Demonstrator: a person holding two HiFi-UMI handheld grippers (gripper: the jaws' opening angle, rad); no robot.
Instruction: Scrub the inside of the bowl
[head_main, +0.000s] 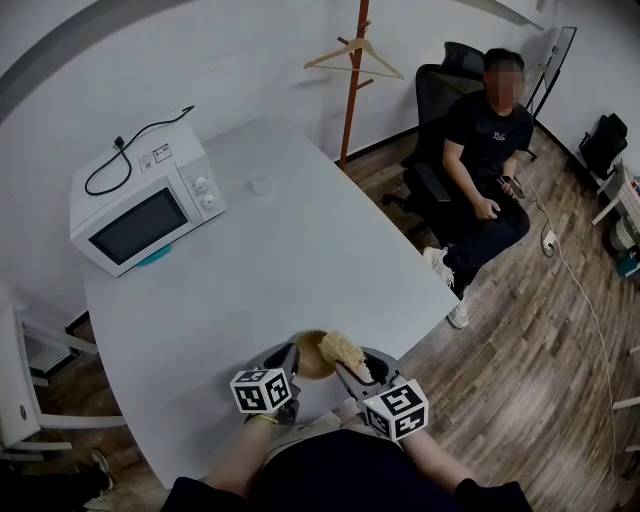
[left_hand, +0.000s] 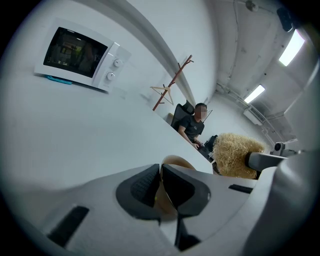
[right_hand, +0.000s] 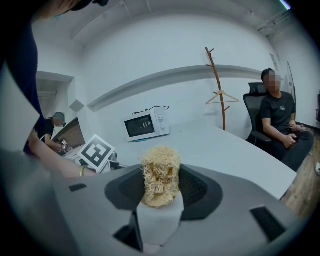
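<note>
Head view: taken from high above the near edge of the white table (head_main: 300, 260), facing forward and steeply down; microwave (head_main: 150, 215) far ahead, to the left.

Left gripper view: taken low and tilted, directly behind the left gripper (left_hand: 160, 172), very near the bowl (left_hand: 176, 160); microwave well ahead, upper left.

Right gripper view: taken low, directly behind the right gripper (right_hand: 161, 175), very near the fibre scrubber (right_hand: 160, 162), facing the microwave from well apart.

Shared by all three: microwave, coat stand (head_main: 352, 80) and seated person (head_main: 490, 150) right of it. Shared by head and left gripper views: bowl and fibre scrubber.
</note>
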